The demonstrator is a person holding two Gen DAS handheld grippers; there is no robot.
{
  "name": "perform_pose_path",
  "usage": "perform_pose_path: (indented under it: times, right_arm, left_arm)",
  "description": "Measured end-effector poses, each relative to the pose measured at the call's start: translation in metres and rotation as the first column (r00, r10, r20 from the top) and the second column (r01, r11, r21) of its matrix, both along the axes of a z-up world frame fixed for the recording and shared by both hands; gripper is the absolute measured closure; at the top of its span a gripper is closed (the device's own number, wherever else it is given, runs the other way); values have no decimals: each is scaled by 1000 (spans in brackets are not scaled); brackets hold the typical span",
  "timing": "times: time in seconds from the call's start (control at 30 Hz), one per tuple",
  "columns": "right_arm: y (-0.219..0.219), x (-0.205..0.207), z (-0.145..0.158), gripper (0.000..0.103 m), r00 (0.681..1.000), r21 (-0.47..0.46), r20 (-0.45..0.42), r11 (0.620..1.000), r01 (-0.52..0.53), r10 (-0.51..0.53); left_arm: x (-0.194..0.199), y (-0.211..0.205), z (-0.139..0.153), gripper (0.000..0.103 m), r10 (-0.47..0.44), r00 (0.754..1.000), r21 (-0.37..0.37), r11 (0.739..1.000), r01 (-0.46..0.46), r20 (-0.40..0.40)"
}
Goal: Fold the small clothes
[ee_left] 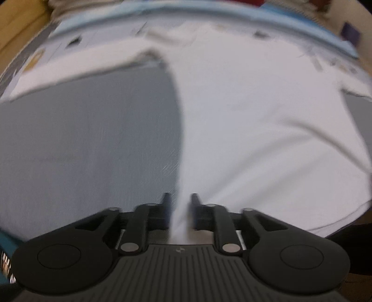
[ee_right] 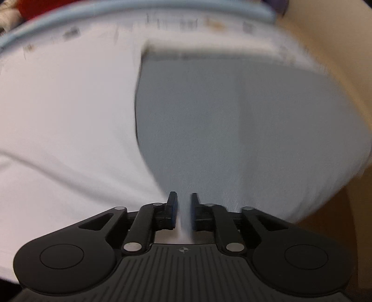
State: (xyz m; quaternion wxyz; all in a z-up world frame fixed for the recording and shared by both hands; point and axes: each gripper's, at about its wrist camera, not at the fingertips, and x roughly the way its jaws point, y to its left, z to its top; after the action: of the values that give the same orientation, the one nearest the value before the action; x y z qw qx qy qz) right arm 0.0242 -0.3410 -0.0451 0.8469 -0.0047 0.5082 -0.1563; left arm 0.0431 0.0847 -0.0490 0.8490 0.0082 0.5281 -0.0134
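Observation:
A white T-shirt (ee_left: 255,120) lies spread on a grey mat (ee_left: 88,144), its collar toward the far side. In the left wrist view the shirt's left side edge rises in a taut ridge into my left gripper (ee_left: 180,202), and a strip of the white cloth fills the narrow gap between its pads. In the right wrist view the T-shirt (ee_right: 65,120) covers the left half, and its right edge curves down into my right gripper (ee_right: 183,202). That gripper's blue-faced pads stand close together with white cloth between them. Both views are blurred.
A pale blue rim (ee_left: 209,14) borders the far side of the work surface, with printed white sheets (ee_left: 46,53) under the shirt's sleeve. Tan wood (ee_right: 337,58) shows at the right in the right wrist view. Bare grey mat (ee_right: 232,116) lies beside the shirt.

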Motion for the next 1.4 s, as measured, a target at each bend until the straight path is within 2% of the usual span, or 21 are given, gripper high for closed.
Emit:
perform_pose_path:
  times: [0.03,0.1,0.17,0.23,0.27,0.3,0.37,0.43,0.5,0.57,0.63,0.67,0.7,0.8,0.83,0.87,0.93,1.0,1.13,1.23,1.4]
  right_arm:
    - [4,-1,8,72,998,2,54,1000,-23,23]
    - [14,-5,23,70,983,75,159,992,-101,88]
    - [23,-3,23,69,967,170,197,966,-196,161]
    - [33,0,15,69,957,255,159,926,-277,243]
    - [37,1,8,69,954,280,117,912,-298,276]
    - [43,3,-3,69,950,286,47,907,-310,309]
    - [51,7,-28,69,934,248,-114,920,-303,338]
    - [54,7,-27,69,931,216,-118,924,-315,345]
    - [53,5,-15,68,939,250,-50,914,-319,341]
    - [52,4,-10,68,943,272,-9,908,-317,332]
    - [55,3,-20,68,939,238,-70,919,-313,338]
    - [49,7,-33,67,933,215,-126,927,-307,338]
    - [50,8,-35,67,931,202,-129,928,-312,341]
    - [54,16,-19,67,941,220,-43,922,-318,334]
    - [54,17,-10,67,945,223,3,921,-319,327]
    - [55,18,-2,67,945,223,60,918,-327,322]
    - [59,17,13,67,938,218,146,915,-340,314]
    - [61,20,20,66,925,192,215,915,-356,315]
    - [70,14,37,66,892,125,316,917,-378,324]
    - [74,6,48,66,867,114,388,917,-383,313]
    - [80,2,67,58,820,91,500,925,-370,279]
  left_arm:
    - [0,-9,2,74,-25,1000,-18,1000,25,17]
    - [2,-21,4,74,-70,997,-39,997,71,24]
    - [2,-25,-3,74,-89,996,-39,995,90,12]
    - [6,-23,-17,74,-88,995,-66,994,85,-42]
    - [16,-21,-31,71,-81,992,-71,995,74,-100]
    - [23,-18,-46,71,-69,984,-58,997,60,-165]
    - [23,-15,-49,70,-63,981,-48,997,56,-181]
    - [20,-15,-40,70,-74,989,-50,996,67,-130]
    - [19,-13,-36,70,-71,992,-62,996,65,-102]
    - [16,-9,-43,70,-66,987,-51,997,59,-146]
    - [20,-11,-51,69,-64,983,-34,998,59,-173]
    - [21,-13,-49,69,-71,985,-34,997,66,-160]
    - [20,-13,-45,69,-76,988,-48,996,71,-132]
    - [12,-13,-25,67,-82,996,-74,994,81,-17]
    - [11,-13,-18,60,-79,996,-72,994,81,34]
    - [11,-13,-11,47,-72,995,-69,995,77,71]
    - [11,-14,5,34,-52,987,-60,996,62,154]
    - [14,-14,15,33,-41,975,-54,997,55,220]
    - [11,-19,28,30,-21,955,-68,997,43,294]
    - [0,-21,46,30,-2,933,-70,997,29,361]
    - [2,-21,73,28,3,888,-18,1000,6,460]
